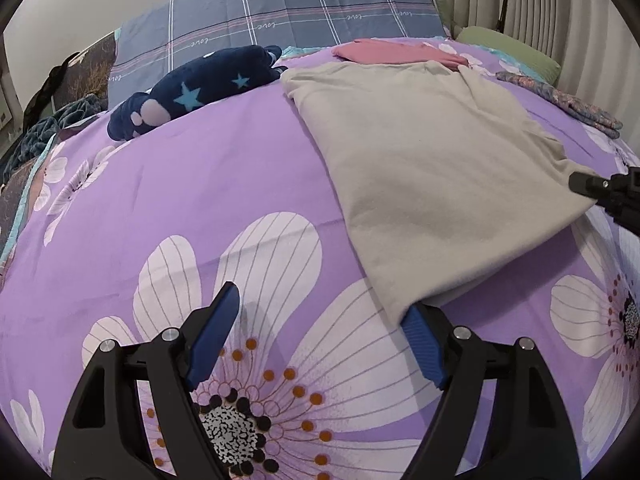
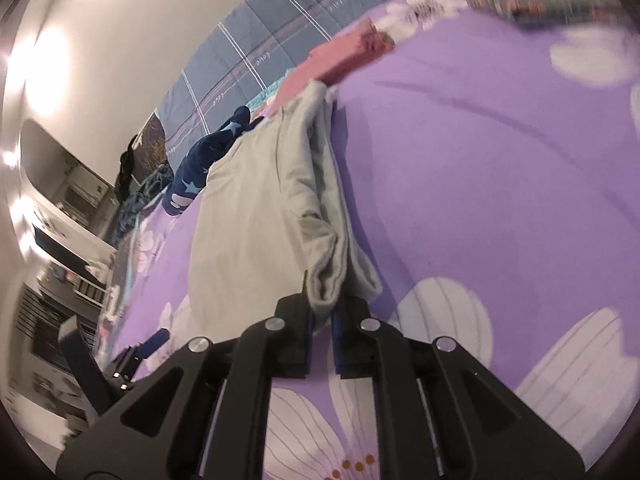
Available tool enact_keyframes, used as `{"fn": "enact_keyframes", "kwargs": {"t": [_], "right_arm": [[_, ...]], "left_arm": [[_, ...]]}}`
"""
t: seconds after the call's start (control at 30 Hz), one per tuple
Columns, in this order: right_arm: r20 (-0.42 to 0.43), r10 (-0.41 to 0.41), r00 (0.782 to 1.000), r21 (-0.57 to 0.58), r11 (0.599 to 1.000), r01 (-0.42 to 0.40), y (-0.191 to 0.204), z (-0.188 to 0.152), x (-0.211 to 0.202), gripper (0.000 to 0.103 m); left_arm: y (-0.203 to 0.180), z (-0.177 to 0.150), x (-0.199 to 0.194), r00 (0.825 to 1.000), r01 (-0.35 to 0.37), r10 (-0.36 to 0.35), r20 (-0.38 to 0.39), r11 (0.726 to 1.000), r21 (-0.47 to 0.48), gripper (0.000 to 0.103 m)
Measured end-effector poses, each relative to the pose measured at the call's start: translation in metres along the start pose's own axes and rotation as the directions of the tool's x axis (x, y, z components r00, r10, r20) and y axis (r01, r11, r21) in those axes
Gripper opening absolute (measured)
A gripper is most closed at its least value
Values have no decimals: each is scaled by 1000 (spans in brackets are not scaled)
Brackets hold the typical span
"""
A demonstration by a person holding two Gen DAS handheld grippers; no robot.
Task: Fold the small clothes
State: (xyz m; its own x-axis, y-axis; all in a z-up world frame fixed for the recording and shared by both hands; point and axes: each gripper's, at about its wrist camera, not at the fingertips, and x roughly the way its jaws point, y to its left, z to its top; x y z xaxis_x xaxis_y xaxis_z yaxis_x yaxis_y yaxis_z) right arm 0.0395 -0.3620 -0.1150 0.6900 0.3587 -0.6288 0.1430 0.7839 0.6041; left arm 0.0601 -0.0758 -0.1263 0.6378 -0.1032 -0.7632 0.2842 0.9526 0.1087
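A beige garment (image 1: 432,168) lies folded on the purple flowered bedspread (image 1: 200,184). My left gripper (image 1: 320,320) is open just off its near corner; the right fingertip (image 1: 416,320) touches the cloth edge. My right gripper (image 2: 322,312) is shut on a bunched corner of the beige garment (image 2: 260,208) and lifts that edge. The right gripper also shows at the right edge of the left wrist view (image 1: 600,190). The left gripper shows at the lower left of the right wrist view (image 2: 132,352).
A folded pink garment (image 1: 400,53) lies behind the beige one. A navy star-print plush (image 1: 192,88) lies at back left. A patterned cloth (image 1: 560,102) and a green pillow (image 1: 512,46) sit at back right. A blue plaid headboard cover (image 1: 280,8) stands behind.
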Motion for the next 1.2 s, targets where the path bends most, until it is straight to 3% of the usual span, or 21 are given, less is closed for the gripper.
{"fn": "enact_keyframes", "kwargs": {"t": [0.13,0.33,0.47,0.5,0.53,0.57,0.63,0.7,0.8,0.9,0.93,0.97,1.03,1.07,1.13,1.2], "right_arm": [[18,-15,1000,-41,999,16,7,3,-3,7],[19,-34,999,44,998,33,-15,4,4,7],[16,-32,999,11,999,32,-18,1,-1,8],[24,-30,999,9,1000,29,-19,1,-6,13],[29,-27,999,17,1000,26,-21,2,-10,26],[37,-2,999,36,999,1,-24,3,-15,41],[23,58,998,55,997,-59,-28,7,-19,49],[-38,102,994,71,993,-99,-29,9,-11,49],[-101,85,991,81,994,-77,-28,4,6,52],[-106,79,991,59,996,-73,-23,7,16,54],[-102,91,991,67,994,-84,-23,10,19,51],[-99,98,990,92,992,-89,-24,15,24,35],[-99,93,991,111,990,-82,-26,22,31,13],[-104,100,990,118,989,-88,-27,25,34,12],[-96,113,989,115,988,-102,-25,27,29,10],[-67,150,986,98,985,-143,-17,29,14,9]], "left_arm": [[1,-1,2,1000,15,-15,-9,1000,-13,80],[-1,-5,0,999,42,-42,-10,999,0,80],[1,-8,-4,998,63,-63,-13,998,5,80],[2,-9,-6,996,91,-91,-14,996,-1,80],[4,-10,-8,993,115,-116,-13,993,-8,80],[6,-11,-10,988,151,-152,-12,988,-21,80],[10,-12,-15,971,241,-241,-3,969,-52,80],[10,-11,-15,954,298,-299,-2,952,-72,80],[8,-8,-10,926,376,-379,1,919,-116,80],[3,0,8,900,430,-436,-9,890,-155,78],[2,3,13,896,436,-443,-6,885,-164,72],[1,7,17,892,445,-451,0,879,-170,66],[2,17,29,874,475,-486,-7,855,-207,23],[4,19,32,869,478,-494,-10,846,-238,14],[9,23,33,858,493,-514,2,821,-288,7],[11,25,16,867,489,-498,38,831,-266,6]]}}
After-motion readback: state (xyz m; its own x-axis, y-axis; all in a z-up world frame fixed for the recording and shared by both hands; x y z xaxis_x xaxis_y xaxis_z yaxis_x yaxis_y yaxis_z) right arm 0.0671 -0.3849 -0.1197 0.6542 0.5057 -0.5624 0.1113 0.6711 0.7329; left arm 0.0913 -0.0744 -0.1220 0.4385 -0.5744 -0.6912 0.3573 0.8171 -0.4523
